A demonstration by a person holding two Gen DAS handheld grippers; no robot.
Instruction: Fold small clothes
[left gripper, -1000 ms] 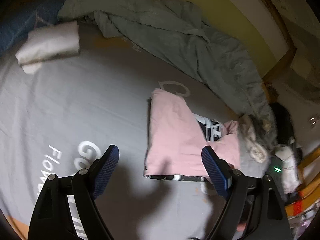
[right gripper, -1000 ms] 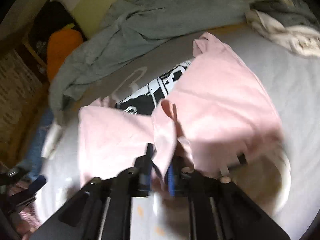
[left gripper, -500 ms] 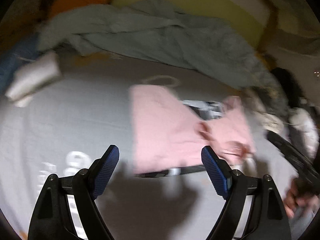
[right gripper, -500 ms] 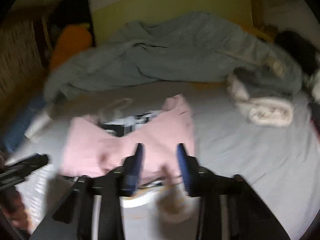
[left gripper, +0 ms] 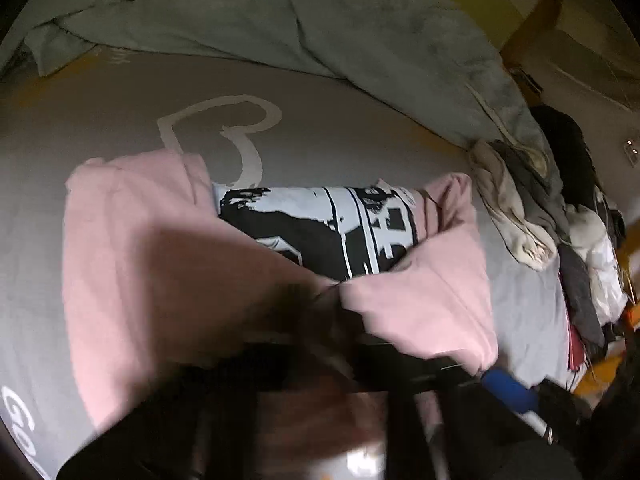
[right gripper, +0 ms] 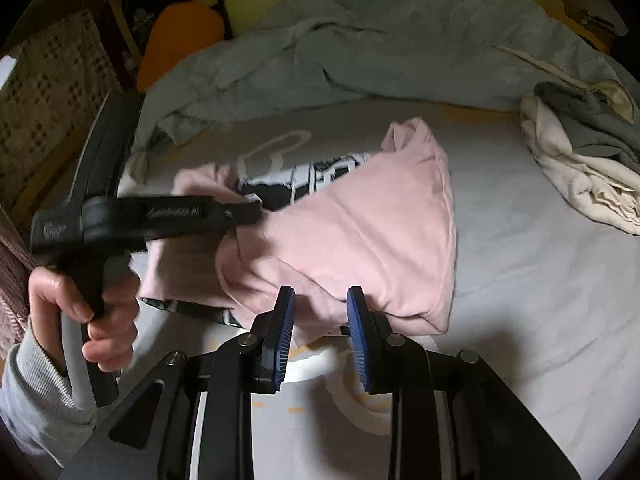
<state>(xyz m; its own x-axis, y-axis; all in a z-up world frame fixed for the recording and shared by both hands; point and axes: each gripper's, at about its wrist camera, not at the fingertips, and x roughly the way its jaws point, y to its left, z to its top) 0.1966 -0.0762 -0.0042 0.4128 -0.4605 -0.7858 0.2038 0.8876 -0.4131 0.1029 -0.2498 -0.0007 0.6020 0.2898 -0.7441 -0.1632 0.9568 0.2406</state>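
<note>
One grey bedsheet [right gripper: 520, 280], rumpled duvet [right gripper: 360, 48]

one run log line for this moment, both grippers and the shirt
left gripper: just closed, shut on pink shirt | right gripper: open, at shirt's near edge | shirt: partly folded on grey sheet

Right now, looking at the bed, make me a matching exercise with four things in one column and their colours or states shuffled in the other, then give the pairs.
Things:
1. folded shirt
2. crumpled blanket
3. left gripper
4. right gripper

States:
A. grey-green, bunched at the back of the bed
B. jaws apart, nothing between the pads
C. pink, with a black and white print showing
D. shut on the pink fabric

Pairs: 1-C, 2-A, 3-D, 4-B
</note>
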